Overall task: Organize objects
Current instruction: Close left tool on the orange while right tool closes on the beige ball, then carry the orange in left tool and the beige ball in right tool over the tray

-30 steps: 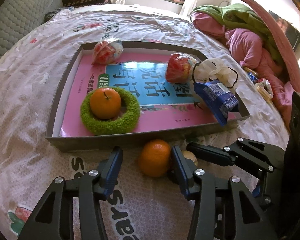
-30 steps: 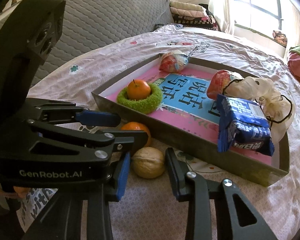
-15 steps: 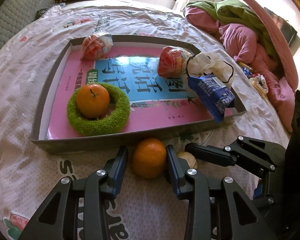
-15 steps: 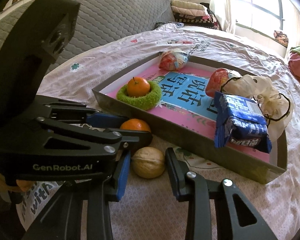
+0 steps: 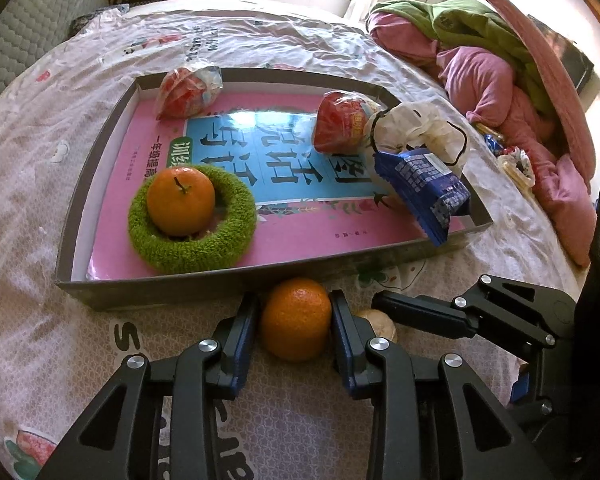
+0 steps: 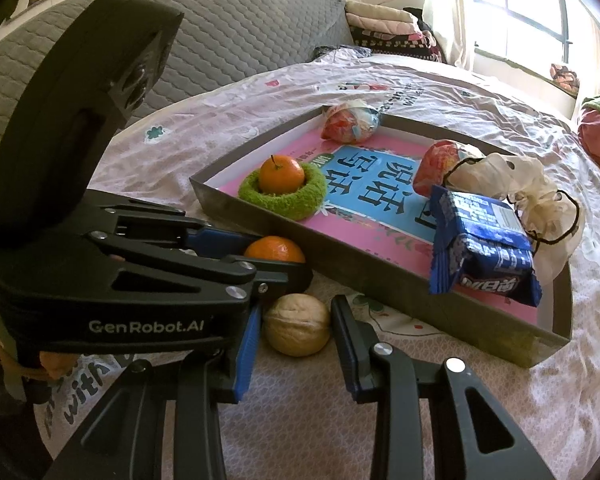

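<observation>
Left hand-held gripper (image 5: 294,320): its jaws have just been closing and now stand against both sides of a loose mandarin orange (image 5: 296,319), clenched on it. The fruit lies on the bed sheet (image 5: 32,128), just outside the near wall of the shallow cardboard tray (image 5: 160,290).

Right hand-held gripper (image 6: 296,326): its jaws flank a walnut (image 6: 298,325) that rests on the sheet just beside the loose mandarin; the right pad appears to touch the shell, while a narrow gap shows at the left pad, so whether the nut is grasped cannot be told.

Tray contents: a pink and blue booklet (image 5: 236,140) lines the floor. On it, near the front left corner, a second mandarin (image 5: 181,199) sits inside a green fuzzy ring (image 5: 192,246). Two red wrapped snacks lie toward the back, one at the far left (image 5: 188,92) and one at the right (image 5: 342,122). A white cloth scrunchie (image 5: 418,132) lies beside the right snack, and a blue snack packet (image 5: 422,192) leans over the tray's right wall.

Background: pink and green bedding (image 5: 500,72) is heaped at the far right.
</observation>
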### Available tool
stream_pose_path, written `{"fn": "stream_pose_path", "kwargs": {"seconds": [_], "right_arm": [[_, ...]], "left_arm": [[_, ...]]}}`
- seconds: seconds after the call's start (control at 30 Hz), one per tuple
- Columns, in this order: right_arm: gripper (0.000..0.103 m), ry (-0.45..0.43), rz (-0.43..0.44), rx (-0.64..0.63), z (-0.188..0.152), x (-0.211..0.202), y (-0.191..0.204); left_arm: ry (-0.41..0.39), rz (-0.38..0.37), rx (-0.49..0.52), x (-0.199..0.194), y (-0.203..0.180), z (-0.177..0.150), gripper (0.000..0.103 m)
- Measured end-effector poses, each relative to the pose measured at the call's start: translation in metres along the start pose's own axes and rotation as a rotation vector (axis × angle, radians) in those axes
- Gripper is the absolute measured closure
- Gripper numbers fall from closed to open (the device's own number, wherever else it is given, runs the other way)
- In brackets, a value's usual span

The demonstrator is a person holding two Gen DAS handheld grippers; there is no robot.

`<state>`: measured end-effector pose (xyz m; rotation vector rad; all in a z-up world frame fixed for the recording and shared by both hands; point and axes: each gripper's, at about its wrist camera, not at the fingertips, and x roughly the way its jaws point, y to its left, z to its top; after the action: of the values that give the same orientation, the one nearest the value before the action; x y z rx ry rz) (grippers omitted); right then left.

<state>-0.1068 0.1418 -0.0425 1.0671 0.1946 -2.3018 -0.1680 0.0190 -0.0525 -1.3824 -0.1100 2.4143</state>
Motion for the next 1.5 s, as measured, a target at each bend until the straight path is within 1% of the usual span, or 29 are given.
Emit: {"fn": "stream_pose_path", "kwargs": {"seconds": [0.4, 0.57, 0.77, 1.0, 1.2, 1.23, 1.3, 1.5], "right_arm": [[0.067, -0.011, 0.001, 0.003, 0.0, -0.005, -0.001], [0.067, -0.015, -0.011, -0.001, -0.001, -0.007, -0.002], [0.067, -0.028, -0.008, -0.001, -0.001, -0.012, -0.003], [0.067, -0.037, -0.011, 0.003, 0.0, -0.018, -0.004], [0.067, -0.062, -0.014, 0.011, 0.003, -0.027, -0.007], [0.067, -0.066, -0.016, 0.012, 0.003, -0.029, -0.007], [0.067, -0.076, -0.019, 0.015, 0.005, -0.032, -0.009], [0.067, -0.097, -0.022, 0.035, 0.008, -0.038, -0.013]], "left_arm": [[-0.006, 0.007, 0.015, -0.004, -0.002, -0.001, 0.068], [-0.012, 0.005, 0.018, -0.006, -0.003, -0.001, 0.068], [-0.032, -0.009, 0.014, -0.014, -0.004, 0.001, 0.068], [-0.05, -0.008, 0.011, -0.02, -0.004, 0.002, 0.068], [-0.076, -0.013, -0.001, -0.029, -0.001, 0.006, 0.068], [-0.083, -0.008, -0.001, -0.031, 0.0, 0.007, 0.068], [-0.112, 0.026, 0.015, -0.037, -0.002, 0.008, 0.068], [-0.149, 0.055, 0.018, -0.046, 0.0, 0.011, 0.068]]}}
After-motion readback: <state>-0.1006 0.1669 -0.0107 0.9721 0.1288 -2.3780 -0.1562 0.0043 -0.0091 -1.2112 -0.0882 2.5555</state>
